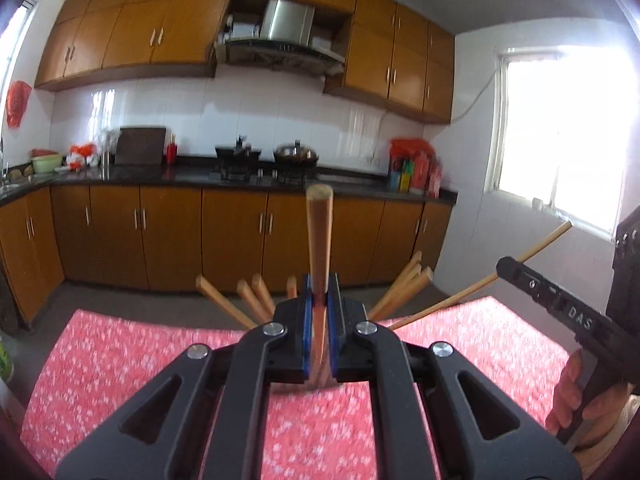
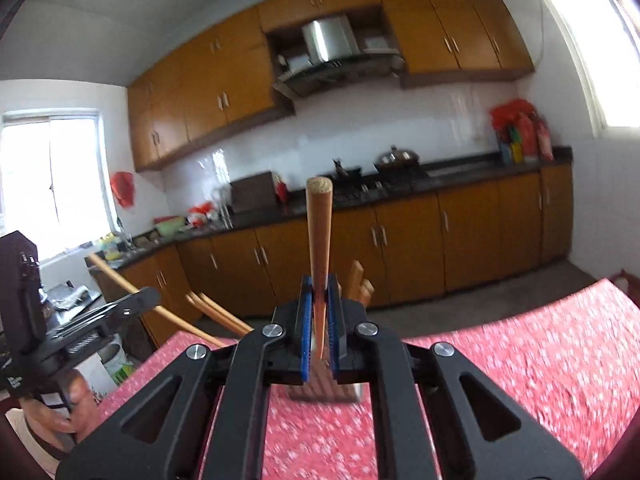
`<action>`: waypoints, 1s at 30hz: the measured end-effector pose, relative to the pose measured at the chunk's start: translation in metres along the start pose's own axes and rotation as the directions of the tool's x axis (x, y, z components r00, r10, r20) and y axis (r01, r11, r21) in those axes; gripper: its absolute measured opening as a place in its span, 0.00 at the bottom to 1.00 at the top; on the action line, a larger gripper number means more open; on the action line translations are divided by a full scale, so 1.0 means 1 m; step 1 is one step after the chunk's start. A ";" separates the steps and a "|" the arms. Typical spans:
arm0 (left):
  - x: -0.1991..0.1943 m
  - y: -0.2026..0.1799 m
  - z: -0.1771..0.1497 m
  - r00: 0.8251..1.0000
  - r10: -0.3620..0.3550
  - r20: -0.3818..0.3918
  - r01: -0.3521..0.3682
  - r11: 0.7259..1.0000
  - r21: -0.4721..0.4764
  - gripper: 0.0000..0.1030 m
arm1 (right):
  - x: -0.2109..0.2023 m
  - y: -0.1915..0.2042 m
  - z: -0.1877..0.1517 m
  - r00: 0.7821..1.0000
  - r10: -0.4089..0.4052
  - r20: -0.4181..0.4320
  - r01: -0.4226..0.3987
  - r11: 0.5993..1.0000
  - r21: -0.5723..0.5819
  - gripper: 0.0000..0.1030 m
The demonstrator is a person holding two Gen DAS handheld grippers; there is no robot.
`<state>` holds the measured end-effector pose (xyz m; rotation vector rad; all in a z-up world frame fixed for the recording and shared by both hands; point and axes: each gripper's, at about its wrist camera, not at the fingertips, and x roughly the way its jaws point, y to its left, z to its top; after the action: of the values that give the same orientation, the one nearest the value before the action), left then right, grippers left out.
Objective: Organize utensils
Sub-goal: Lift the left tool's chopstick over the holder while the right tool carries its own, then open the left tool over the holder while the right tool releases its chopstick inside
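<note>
My left gripper [image 1: 319, 296] is shut on a wooden chopstick [image 1: 319, 232] that points straight up and away from me. My right gripper [image 2: 319, 296] is shut on another wooden chopstick [image 2: 318, 232], also upright. Several more chopsticks [image 1: 404, 288] fan out from a holder hidden behind the left fingers. In the right wrist view the holder [image 2: 324, 390] shows as a slatted box just below the fingers, with chopsticks [image 2: 216, 312] leaning out of it. Each gripper shows in the other's view, the right gripper [image 1: 560, 308] at the right edge and the left gripper [image 2: 100, 312] at the left.
A table with a red flowered cloth [image 1: 120, 360] lies under both grippers. Beyond it are orange kitchen cabinets [image 1: 168, 236], a dark counter with a stove and pans [image 1: 296, 154], and a bright window [image 1: 568, 140] on the right wall.
</note>
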<state>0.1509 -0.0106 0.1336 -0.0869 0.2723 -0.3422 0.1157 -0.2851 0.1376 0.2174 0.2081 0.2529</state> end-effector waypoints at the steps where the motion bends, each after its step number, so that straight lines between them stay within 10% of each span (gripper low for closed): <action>1: 0.001 -0.002 0.006 1.000 0.006 0.020 -0.006 1.000 -0.006 0.07 | 0.003 0.004 0.005 1.000 0.002 0.013 -0.002 1.000 -0.009 0.07; 22: 0.093 0.013 0.021 0.995 0.100 0.003 -0.100 0.993 -0.066 0.16 | 0.094 0.009 -0.012 0.987 -0.051 -0.150 0.046 0.998 -0.037 0.09; 26: 0.086 0.021 0.020 0.994 0.107 0.018 -0.105 0.992 -0.073 0.39 | 0.085 0.010 -0.010 0.991 -0.068 -0.117 0.064 0.997 -0.039 0.44; 30: 0.070 0.028 0.023 0.993 0.112 0.030 -0.109 0.990 -0.094 0.49 | 0.069 0.010 -0.005 0.994 -0.081 -0.076 0.078 0.996 -0.042 0.48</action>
<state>0.2303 -0.0072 0.1347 -0.1683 0.2571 -0.2179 0.1780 -0.2566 0.1233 0.1603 0.2885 0.1861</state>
